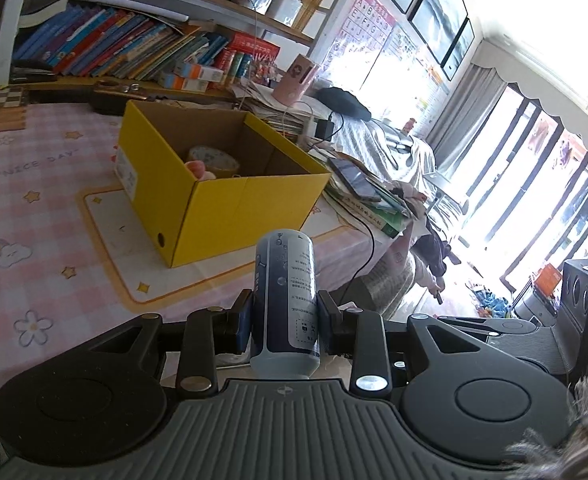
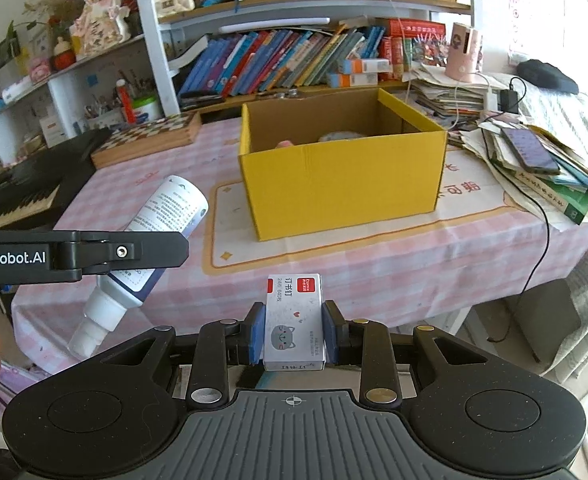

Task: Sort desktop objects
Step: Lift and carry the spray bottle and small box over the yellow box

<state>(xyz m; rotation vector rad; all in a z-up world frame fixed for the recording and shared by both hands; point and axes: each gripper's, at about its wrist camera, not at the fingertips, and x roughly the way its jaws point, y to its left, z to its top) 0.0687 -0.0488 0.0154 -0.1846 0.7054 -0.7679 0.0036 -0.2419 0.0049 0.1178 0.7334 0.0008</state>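
The left gripper [image 1: 284,322] is clamped on a white and blue spray bottle [image 1: 284,304], low in the centre of the left wrist view. The right gripper [image 2: 294,334] squeezes a small white staple box [image 2: 294,320], low centre of the right wrist view. An open yellow cardboard box [image 2: 342,184] sits mid-frame on the pink checked tablecloth [image 2: 154,184], holding a tape roll [image 1: 213,159].

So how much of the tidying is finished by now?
Partly. The yellow box already holds a tape roll and something pink. In hand: the left gripper clamps a spray bottle, the right gripper a staples box. Both are not yet in the box.
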